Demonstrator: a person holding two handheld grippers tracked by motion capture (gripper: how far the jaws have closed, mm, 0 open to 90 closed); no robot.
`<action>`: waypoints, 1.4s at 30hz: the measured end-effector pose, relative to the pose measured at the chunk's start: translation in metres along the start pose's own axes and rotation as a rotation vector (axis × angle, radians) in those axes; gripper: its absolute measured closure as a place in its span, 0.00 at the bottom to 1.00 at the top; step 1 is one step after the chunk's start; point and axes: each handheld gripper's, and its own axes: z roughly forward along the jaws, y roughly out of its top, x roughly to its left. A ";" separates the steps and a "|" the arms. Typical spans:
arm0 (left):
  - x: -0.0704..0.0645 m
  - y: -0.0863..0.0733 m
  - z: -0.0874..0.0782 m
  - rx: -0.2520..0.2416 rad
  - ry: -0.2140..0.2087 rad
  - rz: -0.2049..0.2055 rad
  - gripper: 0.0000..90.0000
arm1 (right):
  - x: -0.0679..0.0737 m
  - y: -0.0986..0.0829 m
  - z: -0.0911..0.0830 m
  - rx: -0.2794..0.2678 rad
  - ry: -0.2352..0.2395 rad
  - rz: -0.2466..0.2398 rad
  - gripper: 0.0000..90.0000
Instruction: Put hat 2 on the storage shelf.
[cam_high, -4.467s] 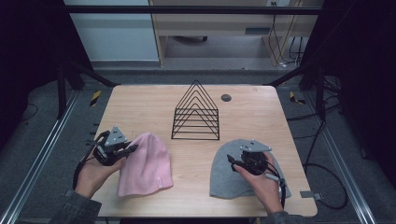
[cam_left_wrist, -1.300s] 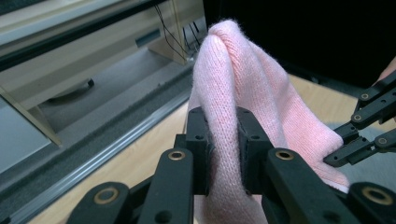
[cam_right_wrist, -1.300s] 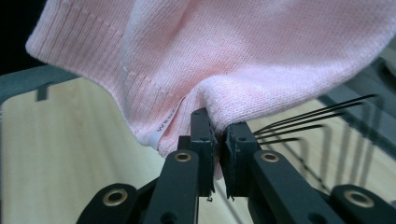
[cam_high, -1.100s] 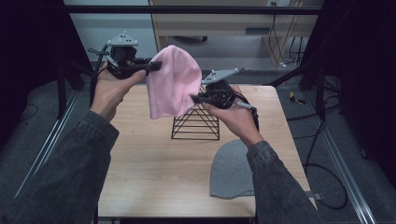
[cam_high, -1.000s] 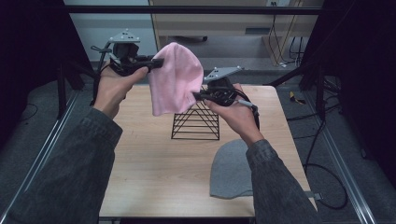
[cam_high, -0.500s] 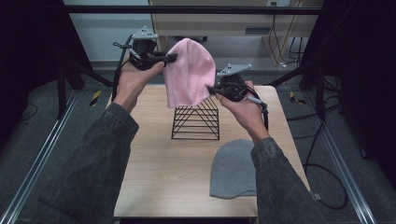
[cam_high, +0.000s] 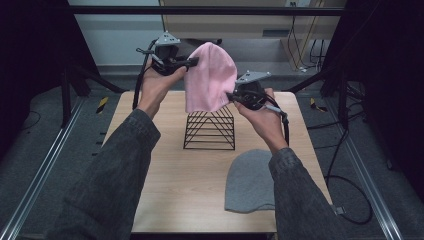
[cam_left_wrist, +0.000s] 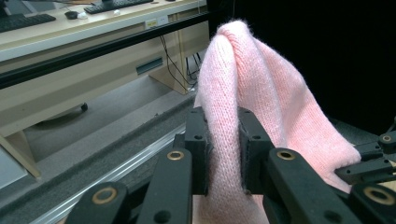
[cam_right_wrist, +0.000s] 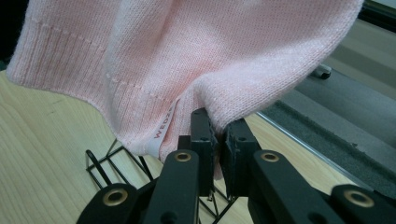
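While lifted above the wooden table (cam_high: 165, 170), left gripper (cam_high: 192, 61) clamped tight on the upper edge of the pink beanie (cam_high: 210, 77). Hanging below, just over the black wire rack (cam_high: 210, 131). Right gripper (cam_high: 231, 96) pinched closed on the beanie's lower hem. Farther right, grey beanie (cam_high: 250, 181) flat on the tabletop.

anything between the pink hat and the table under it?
Yes, the black wire rack stands on the table directly below the pink hat, seen in the high view.
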 end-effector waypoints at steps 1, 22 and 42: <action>-0.001 -0.001 0.001 0.006 -0.001 0.008 0.85 | 0.000 -0.002 0.001 0.000 0.001 0.002 0.94; -0.020 -0.026 0.000 0.018 -0.024 0.021 0.85 | 0.018 -0.036 -0.001 0.026 0.000 -0.048 0.94; -0.028 -0.048 -0.018 0.035 -0.082 0.039 0.85 | 0.021 -0.060 -0.002 0.083 -0.020 -0.065 0.94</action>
